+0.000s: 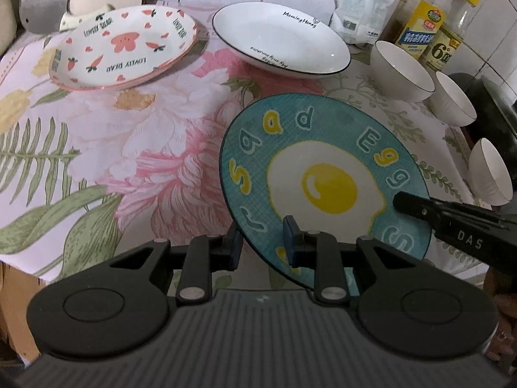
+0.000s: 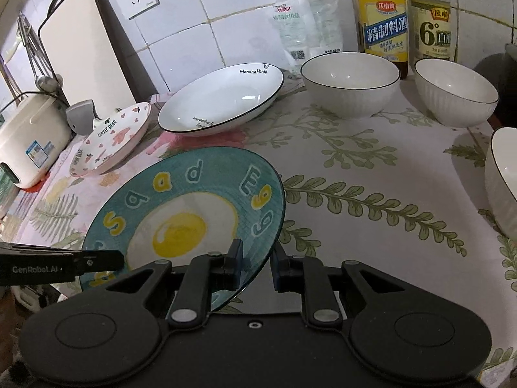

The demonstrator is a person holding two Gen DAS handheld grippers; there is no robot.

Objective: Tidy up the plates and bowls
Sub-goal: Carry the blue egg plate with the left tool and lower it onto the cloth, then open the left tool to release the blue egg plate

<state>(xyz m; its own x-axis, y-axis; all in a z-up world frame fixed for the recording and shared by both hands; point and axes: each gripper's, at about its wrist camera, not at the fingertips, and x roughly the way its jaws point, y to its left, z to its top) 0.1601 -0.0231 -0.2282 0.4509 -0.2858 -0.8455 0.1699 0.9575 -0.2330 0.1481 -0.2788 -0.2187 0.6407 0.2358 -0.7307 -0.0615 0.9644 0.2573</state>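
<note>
A teal plate with a fried-egg picture (image 1: pixel 323 174) (image 2: pixel 187 213) is lifted and tilted above the table. My left gripper (image 1: pixel 263 242) is shut on its near left rim. My right gripper (image 2: pixel 257 266) is shut on its near right rim; it also shows in the left wrist view (image 1: pixel 452 223). A pink-patterned plate (image 1: pixel 124 47) (image 2: pixel 111 139) lies at the back left. A white black-rimmed plate (image 1: pixel 281 38) (image 2: pixel 223 100) lies behind the teal one. Three white bowls stand on the right: one (image 1: pixel 402 71) (image 2: pixel 350 84), a second (image 1: pixel 455 98) (image 2: pixel 455 92) and a third (image 1: pixel 491 171) (image 2: pixel 504 177).
A floral cloth covers the table (image 1: pixel 113 148) (image 2: pixel 371 174). Sauce bottles (image 1: pixel 420 22) (image 2: pixel 384 19) and a white packet (image 1: pixel 358 3) (image 2: pixel 303 22) stand against the tiled wall. A rice cooker (image 2: pixel 29 139) and cutting board (image 2: pixel 84 45) are at the left. A dark pot (image 1: pixel 488 110) is at the right edge.
</note>
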